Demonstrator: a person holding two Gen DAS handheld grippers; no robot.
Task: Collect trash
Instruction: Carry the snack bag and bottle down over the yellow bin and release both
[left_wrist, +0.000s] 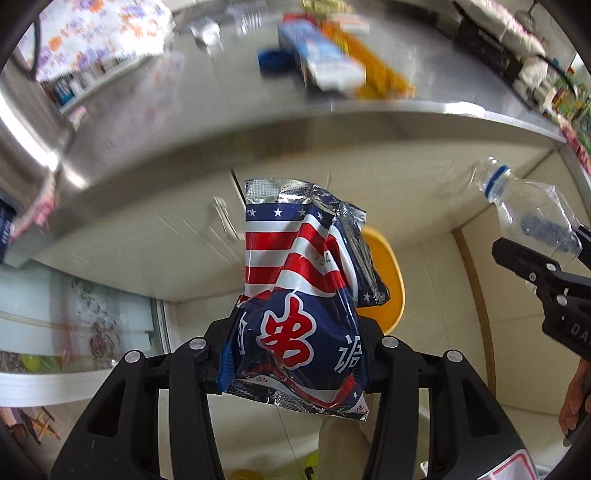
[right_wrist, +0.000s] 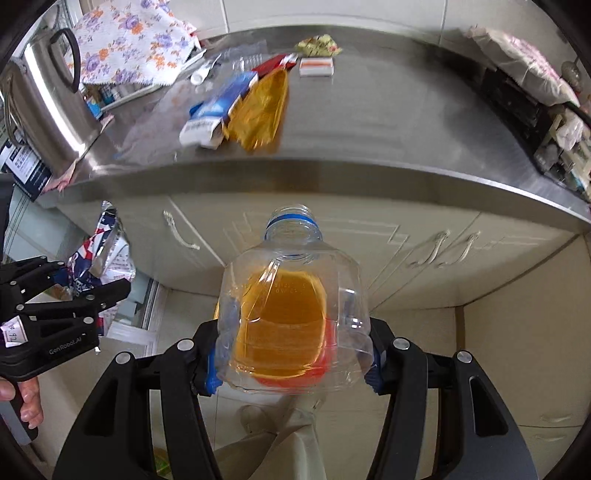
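Note:
My left gripper (left_wrist: 295, 354) is shut on a blue snack bag (left_wrist: 299, 295) with red and white stripes and stars; it also shows at the left of the right wrist view (right_wrist: 98, 254). My right gripper (right_wrist: 291, 354) is shut on a clear, capless plastic bottle (right_wrist: 295, 314) with a blue neck ring; it also shows at the right of the left wrist view (left_wrist: 532, 210). Both are held in front of the counter, above an orange bin (left_wrist: 384, 280), which is seen through the bottle in the right wrist view (right_wrist: 284, 325).
On the steel counter (right_wrist: 369, 122) lie a blue and white carton (right_wrist: 218, 110), a yellow wrapper (right_wrist: 262, 110), a small white and orange box (right_wrist: 317, 67) and a crumpled yellow wrapper (right_wrist: 318, 45). A steel kettle (right_wrist: 44, 107) stands at the left. Cream cabinet doors (right_wrist: 424, 240) are below.

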